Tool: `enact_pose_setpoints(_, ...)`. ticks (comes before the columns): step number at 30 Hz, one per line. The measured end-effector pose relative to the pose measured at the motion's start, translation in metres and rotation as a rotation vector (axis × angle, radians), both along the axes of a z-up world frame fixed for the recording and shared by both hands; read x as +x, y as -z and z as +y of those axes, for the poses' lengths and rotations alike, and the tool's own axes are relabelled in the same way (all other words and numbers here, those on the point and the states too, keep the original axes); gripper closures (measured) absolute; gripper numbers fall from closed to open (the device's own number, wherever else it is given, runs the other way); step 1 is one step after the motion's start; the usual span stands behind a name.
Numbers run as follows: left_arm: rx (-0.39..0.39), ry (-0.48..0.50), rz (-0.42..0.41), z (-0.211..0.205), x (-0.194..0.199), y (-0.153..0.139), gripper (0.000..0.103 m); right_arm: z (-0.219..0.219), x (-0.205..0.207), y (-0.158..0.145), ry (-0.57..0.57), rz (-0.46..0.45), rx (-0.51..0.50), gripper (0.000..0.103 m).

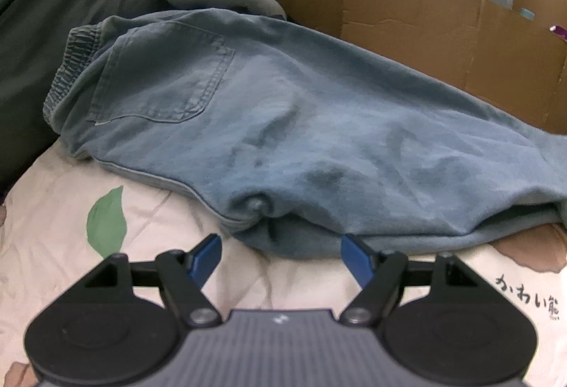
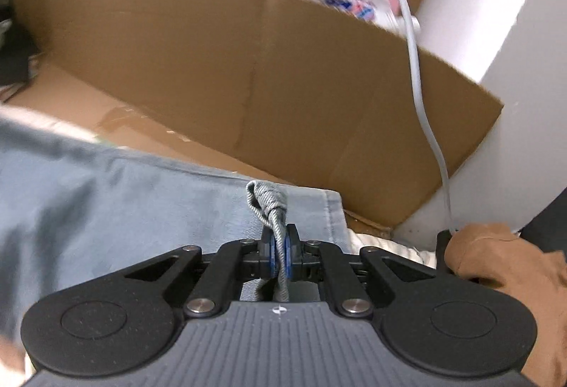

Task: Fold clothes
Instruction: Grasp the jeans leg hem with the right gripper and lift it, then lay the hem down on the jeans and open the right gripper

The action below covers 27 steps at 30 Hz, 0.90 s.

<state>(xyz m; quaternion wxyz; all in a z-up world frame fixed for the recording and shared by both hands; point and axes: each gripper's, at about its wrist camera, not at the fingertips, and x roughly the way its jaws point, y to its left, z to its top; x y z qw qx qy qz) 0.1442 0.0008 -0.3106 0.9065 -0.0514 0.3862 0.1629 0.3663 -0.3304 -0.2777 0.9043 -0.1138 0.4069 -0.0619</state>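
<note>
A pair of light blue jeans (image 1: 283, 125) lies across the bed, waistband at the left, back pocket facing up, the legs running off to the right. My left gripper (image 1: 280, 250) is open just short of a bunched fold at the jeans' near edge, with nothing between its blue pads. In the right wrist view the jeans' leg end (image 2: 124, 210) stretches from the left. My right gripper (image 2: 279, 245) is shut on a pinched bit of the hem, which bunches up above the pads.
A cream bedsheet (image 1: 88, 263) with a green leaf print lies under the jeans. A brown cardboard box (image 2: 248, 68) stands right behind them. A white cable (image 2: 418, 75) hangs at the right. Brown cloth (image 2: 514, 266) lies at the right. Dark green and grey garments (image 1: 53, 15) are piled at the far left.
</note>
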Motion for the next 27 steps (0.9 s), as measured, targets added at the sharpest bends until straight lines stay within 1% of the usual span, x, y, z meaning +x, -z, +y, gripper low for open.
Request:
enact_pose_setpoints(2,-0.002,-0.005,0.001,0.003,-0.001,-0.001,0.026,-0.006,0.013,0.008,0.042,0.002,-0.001,0.099)
enact_pose_setpoints(5,0.006,0.000,0.004,0.004,-0.001,-0.001,0.026,-0.019,0.031,0.018,0.116,-0.009,0.047,0.099)
enact_pose_setpoints(9,0.008,-0.001,0.012,0.007,-0.001,0.000,0.026,-0.038,0.043,0.031,0.206,-0.015,0.108,0.100)
enact_pose_setpoints(15,-0.005,-0.003,0.024,0.009,0.001,0.003,0.026,-0.043,0.053,0.037,0.215,-0.014,0.087,0.100)
enact_pose_setpoints(20,0.000,0.005,0.024,0.010,0.001,0.001,0.026,-0.033,0.061,0.035,0.213,-0.018,0.037,0.100)
enact_pose_setpoints(25,0.018,0.017,0.014,0.009,-0.001,-0.003,0.026,-0.026,0.070,0.030,0.231,-0.030,0.013,0.100)
enact_pose_setpoints(27,0.010,0.022,0.011,0.009,0.001,-0.004,0.026,-0.023,0.074,0.030,0.236,-0.029,-0.009,0.100)
